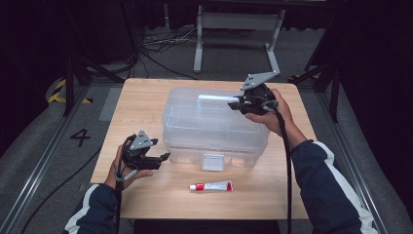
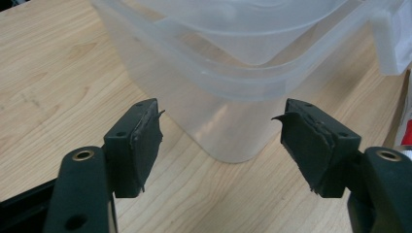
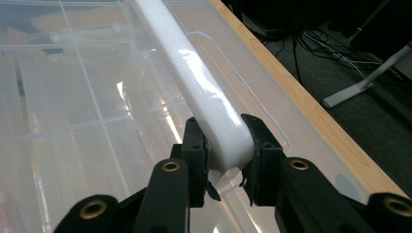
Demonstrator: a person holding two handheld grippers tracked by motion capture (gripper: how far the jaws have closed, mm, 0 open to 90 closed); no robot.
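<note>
A clear plastic storage box [image 1: 214, 126] with a white handle [image 1: 214, 99] on its lid stands in the middle of the wooden table. My right gripper [image 1: 234, 104] is at the handle's right end. In the right gripper view the jaws of the right gripper [image 3: 226, 145] are shut on the end of the handle [image 3: 194, 92], one pad on each side. My left gripper [image 1: 165, 157] hovers at the box's front left corner. In the left gripper view the left gripper [image 2: 221, 131] stands open, with the box corner [image 2: 228, 107] just beyond its pads and untouched.
A red and white tube [image 1: 211, 186] lies on the table [image 1: 146, 97] in front of the box. A white latch [image 1: 213, 162] hangs on the box's front wall. Metal stand legs [image 1: 234, 29] and cables cross the floor behind the table.
</note>
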